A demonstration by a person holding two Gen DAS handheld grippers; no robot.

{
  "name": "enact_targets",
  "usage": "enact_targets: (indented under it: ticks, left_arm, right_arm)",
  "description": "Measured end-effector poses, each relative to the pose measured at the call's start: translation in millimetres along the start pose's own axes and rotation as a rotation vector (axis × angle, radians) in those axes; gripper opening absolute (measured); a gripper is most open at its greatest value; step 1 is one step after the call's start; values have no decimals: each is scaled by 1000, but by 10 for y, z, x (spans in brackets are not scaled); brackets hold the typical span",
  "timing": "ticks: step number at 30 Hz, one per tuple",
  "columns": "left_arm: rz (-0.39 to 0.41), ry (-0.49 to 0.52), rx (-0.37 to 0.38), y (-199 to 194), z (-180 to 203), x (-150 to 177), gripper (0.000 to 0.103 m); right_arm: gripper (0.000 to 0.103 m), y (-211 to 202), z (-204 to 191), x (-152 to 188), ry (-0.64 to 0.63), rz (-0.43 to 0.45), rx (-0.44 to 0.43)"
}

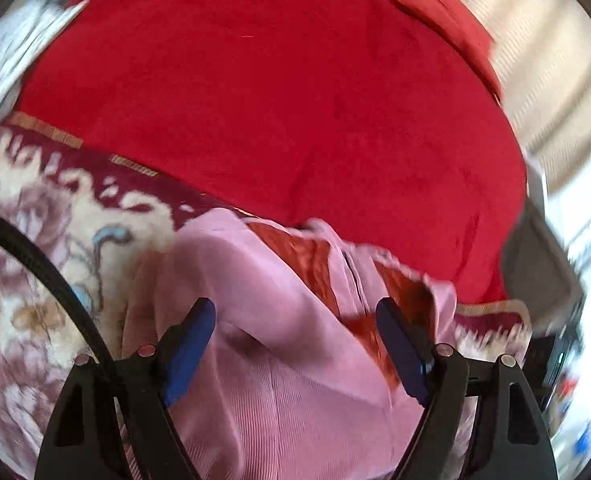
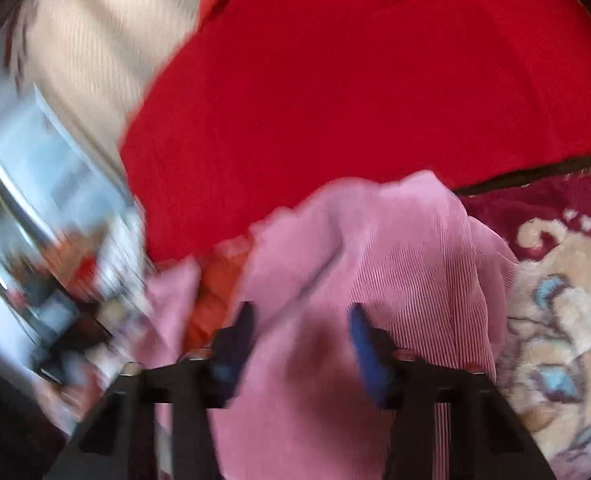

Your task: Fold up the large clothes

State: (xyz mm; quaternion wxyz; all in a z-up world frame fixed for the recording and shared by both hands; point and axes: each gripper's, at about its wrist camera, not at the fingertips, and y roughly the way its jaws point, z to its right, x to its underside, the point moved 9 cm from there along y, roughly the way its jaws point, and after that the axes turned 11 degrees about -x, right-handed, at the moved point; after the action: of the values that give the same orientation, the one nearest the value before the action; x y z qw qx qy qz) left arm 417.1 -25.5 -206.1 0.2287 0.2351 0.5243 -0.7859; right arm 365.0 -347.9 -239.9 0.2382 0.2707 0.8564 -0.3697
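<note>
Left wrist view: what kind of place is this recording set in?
Probably a home living room: a patterned floral carpet, a large red cover over what may be a sofa, and a pink ribbed garment on the floor.

no readable text, labels, brands or numbers anywhere

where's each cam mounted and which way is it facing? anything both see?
Left wrist: sits on the left gripper, looking forward and down along its open blue fingers at the pink ribbed garment; floral rug on the left, red cover ahead.
Right wrist: sits on the right gripper, tilted down at the same garment, which lies between its fingers; the frame is blurred, so contact is unclear. Rug on the right.
Shared: garment, rug, red cover. No hand or sleeve shows in either.
</note>
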Motion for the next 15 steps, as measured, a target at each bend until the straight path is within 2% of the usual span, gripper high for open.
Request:
enact_targets:
  ticks: [1, 4, 7, 9, 11, 13, 15]
  left_arm:
    - [-5, 35, -17, 12, 31, 22, 82]
    - [-65, 69, -48, 202, 31, 80, 82]
    - [-158, -32, -48, 487, -151, 120, 82]
    - [-157, -112, -26, 601, -256, 65, 82]
    - [-103, -177, -19, 630, -372, -51, 82]
    - [-28, -229, -49, 627, -525, -168, 82]
    - [28, -285, -100, 619, -699, -222, 82]
  right_arm:
    - [42, 60, -45, 65, -57, -40, 33]
    - [42, 232, -293, 135, -146, -126, -6]
    - [42, 469, -430, 151, -231, -180, 27]
    - [42, 685, -460, 61, -220, -183, 17]
    - [42, 816, -385, -109, -165, -130, 19]
    - [42, 893, -289, -331, -50, -12, 1]
    - [43, 766, -93, -523, 96, 131, -43]
